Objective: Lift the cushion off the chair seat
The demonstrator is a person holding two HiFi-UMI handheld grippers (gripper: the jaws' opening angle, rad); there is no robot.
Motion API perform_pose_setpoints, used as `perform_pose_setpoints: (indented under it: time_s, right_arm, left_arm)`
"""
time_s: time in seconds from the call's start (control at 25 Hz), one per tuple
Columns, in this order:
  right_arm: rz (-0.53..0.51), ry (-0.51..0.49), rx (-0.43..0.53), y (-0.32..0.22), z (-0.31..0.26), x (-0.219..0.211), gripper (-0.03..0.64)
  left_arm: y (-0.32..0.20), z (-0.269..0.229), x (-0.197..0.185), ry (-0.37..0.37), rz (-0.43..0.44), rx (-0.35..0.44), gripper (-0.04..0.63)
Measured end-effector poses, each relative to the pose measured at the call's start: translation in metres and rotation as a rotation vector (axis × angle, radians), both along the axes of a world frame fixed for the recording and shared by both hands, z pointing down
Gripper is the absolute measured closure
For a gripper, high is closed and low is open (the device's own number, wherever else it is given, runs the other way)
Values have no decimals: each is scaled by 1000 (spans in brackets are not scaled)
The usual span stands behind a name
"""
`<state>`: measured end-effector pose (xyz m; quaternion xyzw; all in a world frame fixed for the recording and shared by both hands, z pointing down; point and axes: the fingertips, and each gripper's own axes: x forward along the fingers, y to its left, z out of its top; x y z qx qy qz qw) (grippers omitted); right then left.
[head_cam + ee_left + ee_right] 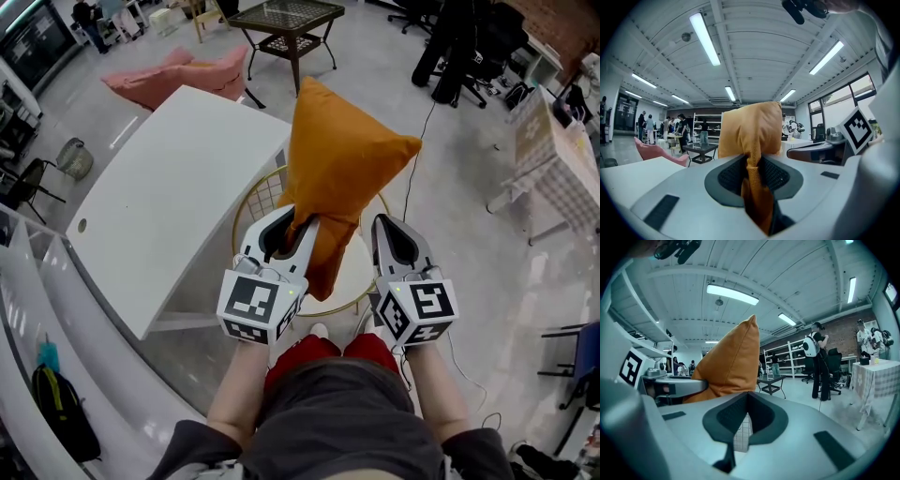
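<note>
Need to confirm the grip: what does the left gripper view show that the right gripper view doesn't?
Only left: the left tool pinching a fold of the cushion between its jaws. Only right: the right tool with jaws slightly apart and empty, chair mesh showing through the gap. Both: the orange cushion and the dark table behind it.

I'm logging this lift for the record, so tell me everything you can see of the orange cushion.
The orange fabric cushion is a plump, soft-looking square pillow with pointed corners, standing tilted on edge above the round gold wire chair. The left tool is shut on a pinched fold near its lower end, creasing the cloth. The right tool sits beside it, open, gripping nothing.
</note>
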<state>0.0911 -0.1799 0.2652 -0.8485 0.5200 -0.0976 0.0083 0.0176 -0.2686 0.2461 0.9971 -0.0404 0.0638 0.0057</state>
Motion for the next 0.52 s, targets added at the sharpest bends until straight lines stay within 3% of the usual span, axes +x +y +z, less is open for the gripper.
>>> perform_pose_setpoints:
  time_s: [0.52]
  right_arm:
    - [-3, 46, 34, -8, -21, 1, 600]
  left_arm:
    - [-9, -18, -9, 56, -28, 6, 489]
